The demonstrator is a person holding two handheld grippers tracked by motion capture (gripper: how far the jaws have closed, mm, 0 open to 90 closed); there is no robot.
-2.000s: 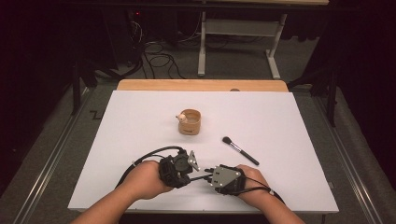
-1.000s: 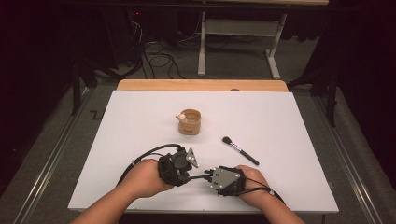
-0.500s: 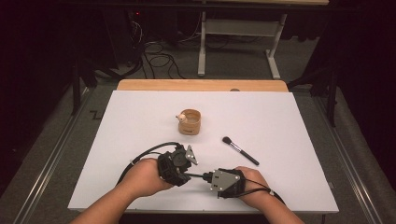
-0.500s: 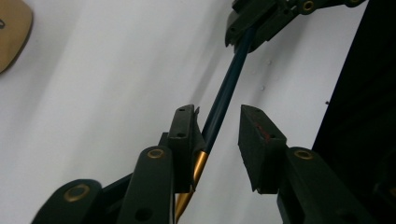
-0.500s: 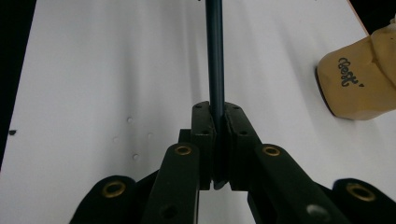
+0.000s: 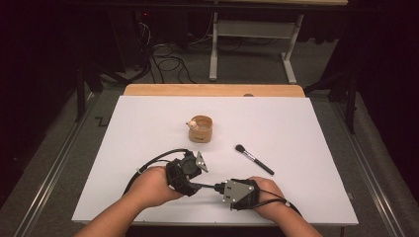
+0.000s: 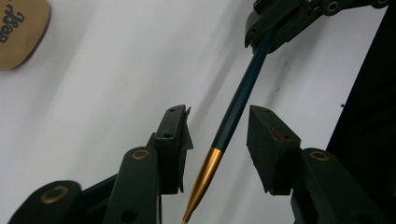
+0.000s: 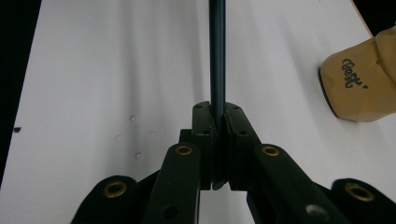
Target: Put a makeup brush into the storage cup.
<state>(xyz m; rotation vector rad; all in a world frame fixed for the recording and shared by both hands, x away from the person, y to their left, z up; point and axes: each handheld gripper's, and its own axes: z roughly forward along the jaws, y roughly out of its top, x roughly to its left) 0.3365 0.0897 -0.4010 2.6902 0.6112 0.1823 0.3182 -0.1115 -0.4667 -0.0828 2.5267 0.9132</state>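
Note:
A thin brush with a dark teal handle (image 7: pixel 239 98) and a gold ferrule (image 7: pixel 205 173) spans the gap between my two grippers. My right gripper (image 8: pixel 217 116) is shut on the handle (image 8: pixel 217 56), which runs straight out from its jaws. My left gripper (image 7: pixel 217 127) is open, its jaws standing either side of the handle near the ferrule without touching it. In the high view both grippers sit near the table's front edge, the left gripper (image 6: pixel 193 181) facing the right gripper (image 6: pixel 217 188), with the handle (image 6: pixel 205 186) showing between them.
A small wooden cup (image 6: pixel 200 129) stands mid-table with a pale object on its rim; it also appears in the right gripper view as the cup (image 8: pixel 359 79). A black makeup brush (image 6: pixel 253 159) lies to the right on the white tabletop (image 6: pixel 148 118).
My right gripper has drawn away to the right and toward the front edge. A gap has opened between the two grippers, and the thin handle now shows in it.

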